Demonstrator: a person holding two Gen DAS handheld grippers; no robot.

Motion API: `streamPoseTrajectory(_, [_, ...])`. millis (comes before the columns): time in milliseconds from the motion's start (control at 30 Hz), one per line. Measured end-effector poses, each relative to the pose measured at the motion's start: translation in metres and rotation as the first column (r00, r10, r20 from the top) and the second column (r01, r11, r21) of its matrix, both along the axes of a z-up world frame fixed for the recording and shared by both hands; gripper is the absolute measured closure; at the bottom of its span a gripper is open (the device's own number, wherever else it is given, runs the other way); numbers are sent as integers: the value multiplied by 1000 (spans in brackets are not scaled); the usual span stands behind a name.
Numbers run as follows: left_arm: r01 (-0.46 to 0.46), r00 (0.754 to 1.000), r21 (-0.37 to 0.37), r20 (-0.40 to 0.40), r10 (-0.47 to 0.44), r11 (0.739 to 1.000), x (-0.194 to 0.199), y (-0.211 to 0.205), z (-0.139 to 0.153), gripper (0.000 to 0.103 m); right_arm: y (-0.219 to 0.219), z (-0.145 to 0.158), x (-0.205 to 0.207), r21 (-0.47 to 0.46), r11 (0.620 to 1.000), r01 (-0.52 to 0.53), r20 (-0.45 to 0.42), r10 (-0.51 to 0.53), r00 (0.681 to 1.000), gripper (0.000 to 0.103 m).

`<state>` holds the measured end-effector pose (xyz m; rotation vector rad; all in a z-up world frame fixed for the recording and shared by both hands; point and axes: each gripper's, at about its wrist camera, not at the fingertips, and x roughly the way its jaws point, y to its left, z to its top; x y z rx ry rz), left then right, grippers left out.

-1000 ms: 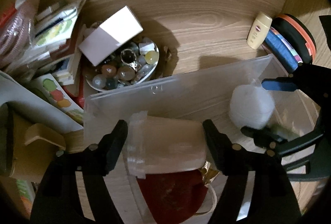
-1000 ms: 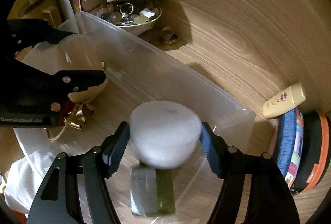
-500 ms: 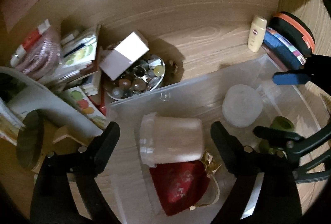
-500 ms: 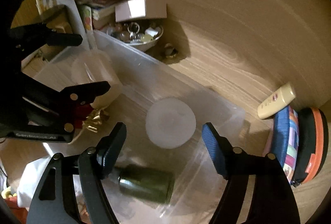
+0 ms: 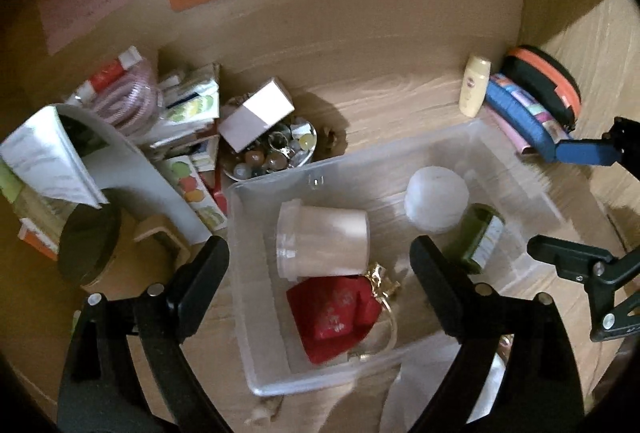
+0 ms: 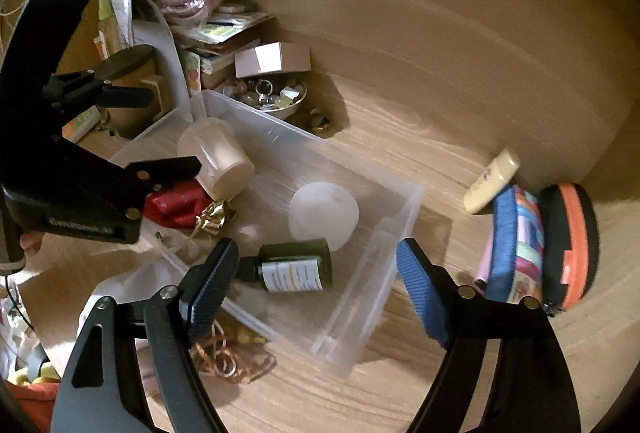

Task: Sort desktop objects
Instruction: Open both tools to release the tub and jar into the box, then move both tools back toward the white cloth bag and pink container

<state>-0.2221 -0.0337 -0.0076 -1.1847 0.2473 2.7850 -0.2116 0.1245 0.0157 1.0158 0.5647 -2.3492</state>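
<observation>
A clear plastic bin (image 5: 520,193) (image 6: 384,261) lies on the wooden desk. Inside it are a beige jar (image 5: 324,241) (image 6: 218,159) on its side, a white round lump (image 5: 436,199) (image 6: 323,215), a dark green bottle (image 5: 478,237) (image 6: 296,265) and a red pouch (image 5: 336,313) (image 6: 176,203). My left gripper (image 5: 318,257) hovers above the jar, jaws opening, nothing between them. My right gripper (image 6: 316,253) hangs above the bottle and the white lump, jaws also opening and free of any object.
Left of the bin stand a bowl of beads (image 5: 276,153), a white box (image 5: 256,113) and stacked booklets (image 5: 188,105). A yellow tube (image 5: 474,85), a blue case (image 5: 520,113) and an orange-black case (image 5: 548,81) sit at the right. Copper wire (image 6: 228,357) lies in front of the bin.
The left gripper let go of the beige jar and the right let go of the white lump; both now lie in the bin. Both grippers rose, drew back and widened.
</observation>
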Motion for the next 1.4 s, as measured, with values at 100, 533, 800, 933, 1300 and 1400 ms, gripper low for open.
streamPoseTrajectory(100, [0, 1000, 1, -26, 0, 1000, 13, -2, 11, 9, 2, 8, 15, -3, 1000, 1, -20, -1, 1000, 24])
streamPoseTrajectory(533, [-30, 993, 8, -118, 31, 1000, 83, -15, 39, 5, 16, 23, 76, -58, 998, -32, -88, 27, 996, 17])
streamPoseTrajectory(800, [-37, 993, 16, -109, 39, 999, 115, -14, 28, 4, 25, 12, 106, -80, 994, -74, -71, 68, 995, 17])
streamPoseTrajectory(933, [-48, 994, 24, -98, 50, 999, 128, -16, 18, 4, 24, -3, 120, -82, 990, -112, -56, 108, 993, 18])
streamPoseTrajectory(1300, [-94, 995, 46, -27, 95, 995, 150, -24, -22, 4, 4, -53, 128, -141, 976, -165, 76, 177, 981, 18])
streamPoseTrajectory(1400, [-94, 995, 56, -7, 95, 994, 153, -25, -29, 4, -4, -64, 126, -155, 974, -166, 106, 183, 977, 18])
